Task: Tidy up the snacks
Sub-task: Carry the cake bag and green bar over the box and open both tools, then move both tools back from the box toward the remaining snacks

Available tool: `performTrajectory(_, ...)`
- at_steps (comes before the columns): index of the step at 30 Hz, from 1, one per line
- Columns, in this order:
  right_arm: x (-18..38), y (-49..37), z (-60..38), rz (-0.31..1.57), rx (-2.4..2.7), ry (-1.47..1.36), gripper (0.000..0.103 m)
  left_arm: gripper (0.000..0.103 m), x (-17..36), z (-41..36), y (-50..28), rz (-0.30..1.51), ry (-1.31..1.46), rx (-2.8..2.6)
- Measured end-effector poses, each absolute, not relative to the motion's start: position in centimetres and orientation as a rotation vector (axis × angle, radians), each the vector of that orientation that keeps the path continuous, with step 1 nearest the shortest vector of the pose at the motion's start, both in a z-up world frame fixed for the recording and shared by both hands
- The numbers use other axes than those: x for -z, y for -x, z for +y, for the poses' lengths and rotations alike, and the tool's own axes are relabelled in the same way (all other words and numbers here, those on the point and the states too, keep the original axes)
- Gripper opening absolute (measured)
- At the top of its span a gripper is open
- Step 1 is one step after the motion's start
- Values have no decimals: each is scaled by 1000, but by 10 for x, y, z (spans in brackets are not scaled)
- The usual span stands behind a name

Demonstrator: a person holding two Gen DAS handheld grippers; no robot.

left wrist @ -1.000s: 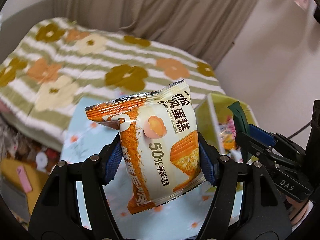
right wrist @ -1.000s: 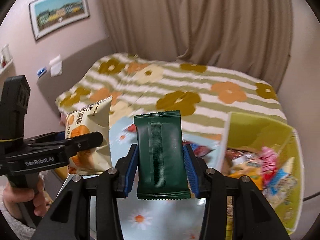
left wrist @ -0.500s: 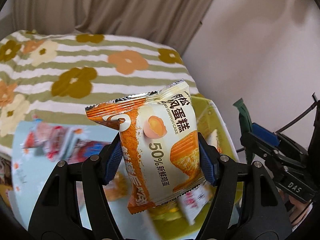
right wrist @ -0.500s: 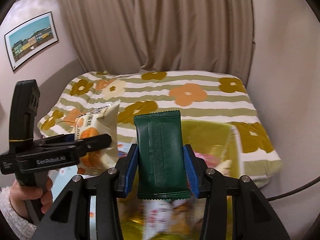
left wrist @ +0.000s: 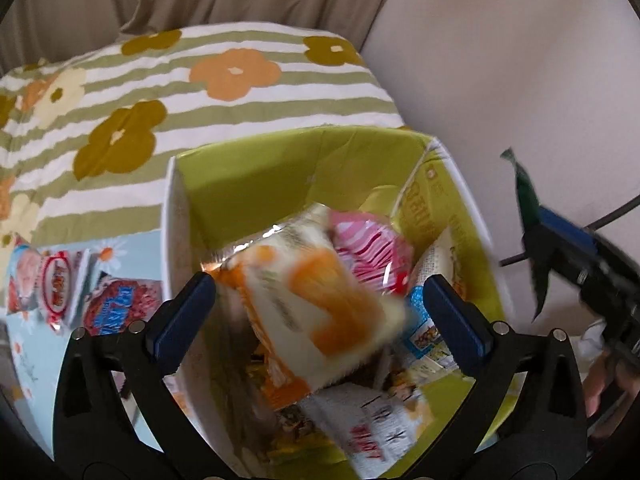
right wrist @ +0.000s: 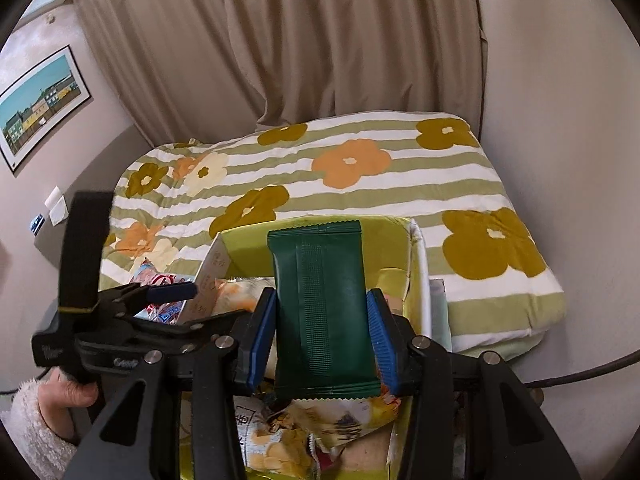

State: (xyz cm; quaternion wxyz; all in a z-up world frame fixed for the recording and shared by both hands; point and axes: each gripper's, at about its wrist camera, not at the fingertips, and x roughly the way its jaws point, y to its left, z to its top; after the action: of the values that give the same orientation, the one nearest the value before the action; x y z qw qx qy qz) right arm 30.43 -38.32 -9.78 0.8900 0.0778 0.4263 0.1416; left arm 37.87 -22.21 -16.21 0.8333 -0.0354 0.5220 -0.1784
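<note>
A yellow-green box (left wrist: 280, 168) with several snack packets in it sits right below both grippers. My left gripper (left wrist: 317, 290) hangs over it and its jaws are opening. The orange-and-white cake packet (left wrist: 320, 328) is between them, blurred and tilted, and touches neither blue pad. It is dropping onto the packets in the box. My right gripper (right wrist: 323, 300) is shut on a dark green packet (right wrist: 324, 312) held upright over the box (right wrist: 248, 252). In the left wrist view that gripper and its green packet (left wrist: 528, 216) show at the right edge.
Several red and blue snack packets (left wrist: 120, 304) lie on a light blue flowered cloth (left wrist: 24, 360) left of the box. Behind is a bed with a striped flowered blanket (right wrist: 360, 184), then curtains and walls. A black cable (left wrist: 608, 216) runs at the right. A hand in a fluffy sleeve (right wrist: 36, 420) holds the left gripper.
Both grippers have swung right, from over the cloth to over the box. The left jaws have spread wide and let go of the cake packet, which tips downward. The right grip is unchanged.
</note>
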Motion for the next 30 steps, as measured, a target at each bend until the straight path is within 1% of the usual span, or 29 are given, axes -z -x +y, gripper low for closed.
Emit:
performTrajectory(5, 105, -309, -386, 915, -288, -164, 41, 103, 168, -211, -367, 1107, 58, 339)
performTrajectory(19, 118, -338, -365, 975, -291, -179, 41, 103, 144, -181, -336, 1019, 26, 279)
performTrajectory(20, 121, -341, -364, 983, -288, -182, 43, 103, 143, -179, -334, 1013, 27, 275)
performTrajectory(21, 122, -341, -363, 988, -284, -183, 46, 103, 140, -177, -332, 1009, 34, 276)
performTrajectory(22, 121, -340, -363, 985, -280, -184, 59, 103, 139, -175, -330, 1004, 40, 277)
performTrajectory(23, 120, -337, -364, 972, -281, -185, 82, 103, 137, -172, -327, 998, 41, 272)
performTrajectory(24, 119, -332, -364, 960, -286, -181, 103, 103, 136, -171, -325, 995, 38, 265)
performTrajectory(30, 117, -310, -366, 903, -311, -117, 103, 103, 133, -165, -313, 993, 43, 230)
